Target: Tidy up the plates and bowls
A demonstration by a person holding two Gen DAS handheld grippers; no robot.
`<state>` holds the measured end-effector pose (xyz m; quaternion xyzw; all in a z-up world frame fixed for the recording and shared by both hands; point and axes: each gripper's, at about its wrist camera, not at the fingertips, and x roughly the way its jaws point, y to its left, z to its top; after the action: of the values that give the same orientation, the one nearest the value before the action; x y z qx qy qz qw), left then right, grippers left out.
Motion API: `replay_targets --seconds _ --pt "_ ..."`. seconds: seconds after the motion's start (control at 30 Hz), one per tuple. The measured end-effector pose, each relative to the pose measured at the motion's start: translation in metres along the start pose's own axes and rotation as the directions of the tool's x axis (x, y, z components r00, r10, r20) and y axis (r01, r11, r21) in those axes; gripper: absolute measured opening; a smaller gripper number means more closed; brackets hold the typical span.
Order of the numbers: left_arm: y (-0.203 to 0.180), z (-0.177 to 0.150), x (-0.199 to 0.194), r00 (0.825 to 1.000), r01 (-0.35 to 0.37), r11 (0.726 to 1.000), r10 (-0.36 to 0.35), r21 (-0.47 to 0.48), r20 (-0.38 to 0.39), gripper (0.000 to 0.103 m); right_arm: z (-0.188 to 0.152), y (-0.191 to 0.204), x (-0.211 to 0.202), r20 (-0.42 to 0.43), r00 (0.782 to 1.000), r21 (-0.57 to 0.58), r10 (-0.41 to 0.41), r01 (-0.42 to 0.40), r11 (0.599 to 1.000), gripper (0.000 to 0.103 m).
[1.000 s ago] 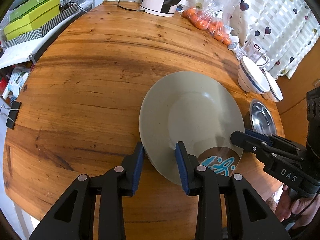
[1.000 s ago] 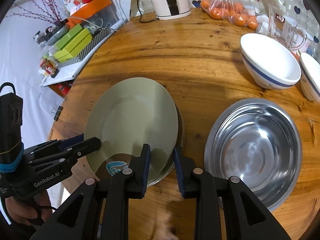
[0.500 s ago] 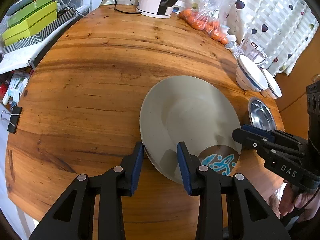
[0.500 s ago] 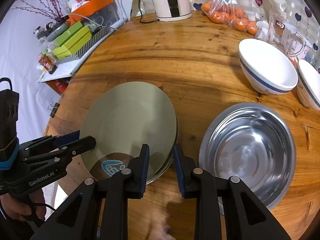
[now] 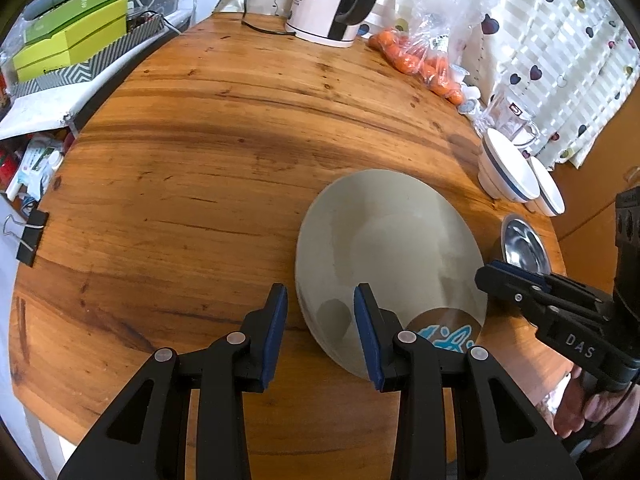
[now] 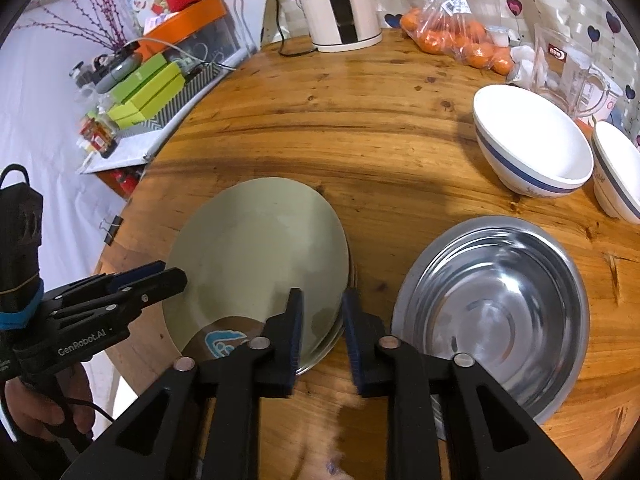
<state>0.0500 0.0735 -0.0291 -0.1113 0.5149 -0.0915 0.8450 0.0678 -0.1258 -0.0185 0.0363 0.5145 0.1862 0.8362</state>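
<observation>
While the right gripper [image 6: 322,334] closes around the grey plate's [image 6: 256,256] rim, the left gripper [image 5: 320,330] is held parted astride its opposite edge.

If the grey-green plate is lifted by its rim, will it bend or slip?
The grey-green plate looks rigid and glazed, so probably no bending. Its glossy, thin rim may slip between narrow fingers. It seems to rest on another dish, so it might slide when pushed.
</observation>
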Motion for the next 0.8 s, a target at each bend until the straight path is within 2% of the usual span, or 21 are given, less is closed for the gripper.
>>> replay_targets --seconds 0.2,0.37,0.6,0.8 --pt "-0.006 -0.001 0.002 1.000 0.002 1.000 -0.002 0.019 -0.004 0.036 0.001 -0.002 0.000 0.005 1.000 0.001 -0.003 0.003 1.000 0.010" --pt "-0.007 -0.001 0.001 1.000 0.006 1.000 -0.005 0.030 -0.006 0.036 0.002 -0.004 -0.002 0.007 1.000 0.007 0.012 -0.012 1.000 0.010" --pt "0.000 0.009 -0.002 1.000 -0.005 1.000 0.004 0.012 0.027 0.036 0.011 -0.015 -0.020 0.057 0.998 0.034 0.016 -0.018 0.999 0.010" --pt "-0.002 0.012 0.006 1.000 0.009 1.000 -0.009 0.019 0.009 0.036 0.010 -0.017 -0.013 0.037 0.999 0.039 0.027 -0.029 0.999 0.010"
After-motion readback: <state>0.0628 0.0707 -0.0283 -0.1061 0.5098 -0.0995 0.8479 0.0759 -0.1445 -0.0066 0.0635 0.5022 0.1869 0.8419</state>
